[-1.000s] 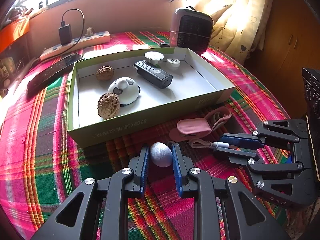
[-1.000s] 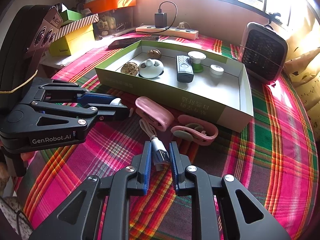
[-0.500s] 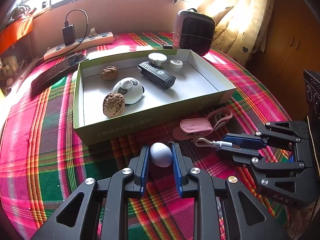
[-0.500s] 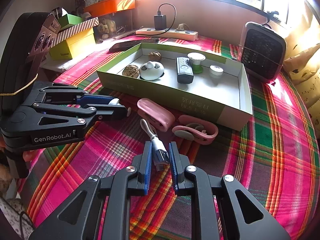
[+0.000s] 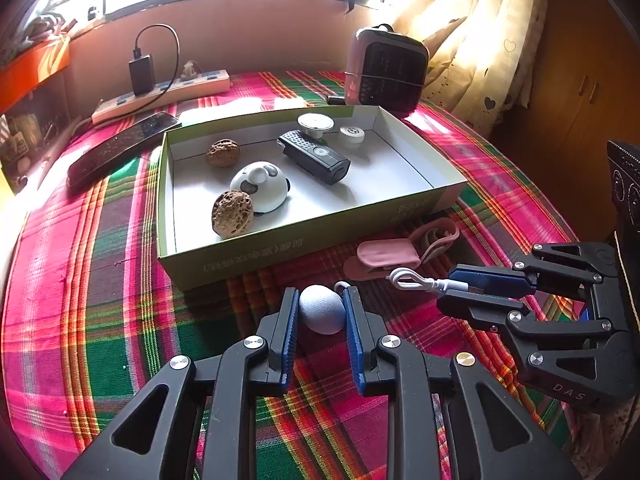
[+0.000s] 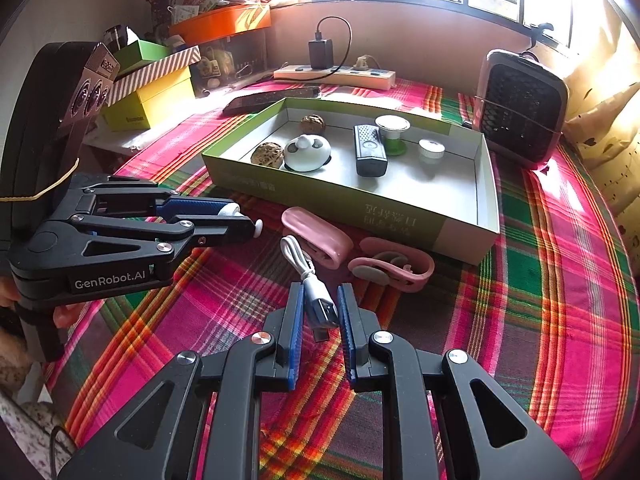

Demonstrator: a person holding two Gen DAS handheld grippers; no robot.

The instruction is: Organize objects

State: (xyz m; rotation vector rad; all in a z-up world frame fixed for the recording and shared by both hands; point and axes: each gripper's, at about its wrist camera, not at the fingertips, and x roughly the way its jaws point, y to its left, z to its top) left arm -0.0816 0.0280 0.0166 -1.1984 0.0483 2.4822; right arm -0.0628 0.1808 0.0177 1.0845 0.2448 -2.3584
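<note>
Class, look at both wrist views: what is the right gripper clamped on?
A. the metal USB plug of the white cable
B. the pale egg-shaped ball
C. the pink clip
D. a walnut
A: in the right wrist view the right gripper has its blue pads closed on the USB plug of the white cable, while the egg-shaped ball sits in the left gripper.

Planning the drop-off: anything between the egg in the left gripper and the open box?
Only the box's near green cardboard wall stands between. The small pale-blue egg-shaped object in the left gripper sits just before it; the pink earphone case lies off to the right.
</note>
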